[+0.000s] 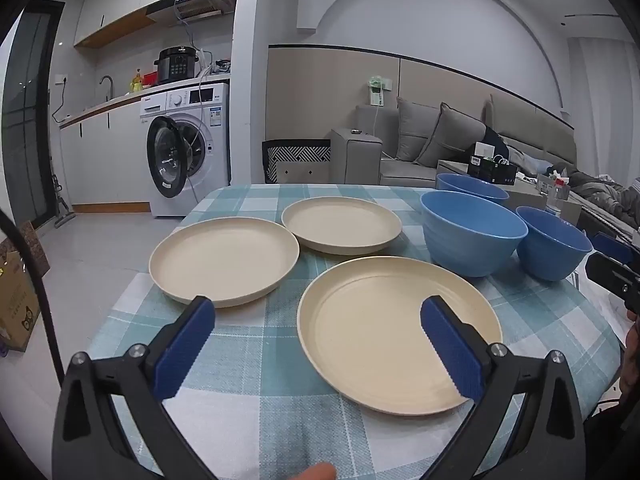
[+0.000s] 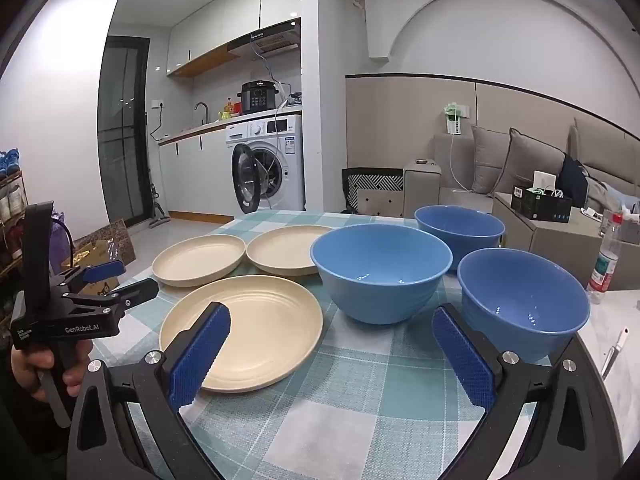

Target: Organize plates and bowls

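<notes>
in your left wrist view, your left gripper (image 1: pixel 316 344) stands spread wide with nothing between its blue ribbed pads, hovering above the checked teal-and-white tablecloth (image 1: pixel 256 360). take the nearest round cream plastic plate (image 1: pixel 384 344) as the landmark: it lies just beyond the gripper's right pad. a second cream plate (image 1: pixel 224 260) sits to its left, apart from it, and a third cream plate (image 1: pixel 340 224) lies behind it. the large blue ribbed bowl (image 1: pixel 472 236) stands behind it to the right, with a smaller blue bowl (image 1: pixel 554 246) further right and another blue bowl (image 1: pixel 472 188) behind that.

in your right wrist view, your right gripper (image 2: pixel 330 354) is likewise spread and empty. the nearest cream plate (image 2: pixel 256 328) lies beyond its left pad; the large blue bowl (image 2: pixel 380 272) stands right of that plate, upright.
</notes>
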Demonstrator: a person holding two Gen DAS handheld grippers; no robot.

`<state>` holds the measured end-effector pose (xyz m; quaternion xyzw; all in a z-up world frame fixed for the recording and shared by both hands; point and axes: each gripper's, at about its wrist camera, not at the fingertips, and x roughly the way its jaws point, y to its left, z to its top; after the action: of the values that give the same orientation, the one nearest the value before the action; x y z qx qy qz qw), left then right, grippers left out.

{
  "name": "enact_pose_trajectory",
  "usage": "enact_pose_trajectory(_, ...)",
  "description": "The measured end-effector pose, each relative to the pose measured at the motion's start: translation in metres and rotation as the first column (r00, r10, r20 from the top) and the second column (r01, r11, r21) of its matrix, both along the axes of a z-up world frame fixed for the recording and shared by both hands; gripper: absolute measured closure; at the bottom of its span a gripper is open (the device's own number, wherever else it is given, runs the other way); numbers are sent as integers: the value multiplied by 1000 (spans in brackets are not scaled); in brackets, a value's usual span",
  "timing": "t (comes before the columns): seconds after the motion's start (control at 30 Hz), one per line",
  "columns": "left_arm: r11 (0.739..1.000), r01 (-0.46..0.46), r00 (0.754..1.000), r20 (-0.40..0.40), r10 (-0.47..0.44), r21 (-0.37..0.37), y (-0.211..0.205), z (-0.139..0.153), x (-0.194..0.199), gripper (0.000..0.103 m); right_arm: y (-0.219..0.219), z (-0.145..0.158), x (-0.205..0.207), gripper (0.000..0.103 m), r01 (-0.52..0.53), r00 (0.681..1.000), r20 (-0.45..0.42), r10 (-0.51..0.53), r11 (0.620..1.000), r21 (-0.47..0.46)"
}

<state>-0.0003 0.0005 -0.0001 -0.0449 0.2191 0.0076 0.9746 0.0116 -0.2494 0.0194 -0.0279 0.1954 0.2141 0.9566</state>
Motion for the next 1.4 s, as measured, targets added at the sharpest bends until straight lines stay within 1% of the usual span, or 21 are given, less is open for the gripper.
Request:
enact_pose_trajectory(0.2, 1000, -2, 1000, 2, 2, 10, 4, 1, 0, 0, 0, 0, 0, 0, 0, 1000, 2, 0, 1000, 2)
enact_pose_trajectory(0.43, 999, -7, 1000, -5, 7, 35, -2, 1, 1, 0, 0, 0, -1, 0, 2, 1000, 6, -2, 1000, 2)
enact_pose_trajectory(0.77, 999, -10, 1000, -11, 10, 38, 0, 2, 0, 0, 2, 5, 0, 0, -5, 1000, 8, 5, 1000, 1)
enact_pose_trajectory(0.9, 999, -15, 1000, -16, 16, 50, -1, 4, 1, 0, 4, 6, -1, 0, -7, 1000, 9, 7, 1000, -4)
enact_pose_trajectory(1.4, 999, -18, 1000, -20, 19, 51, -1, 5, 3, 0, 5, 6, 1, 0, -7, 1000, 17, 7, 1000, -3)
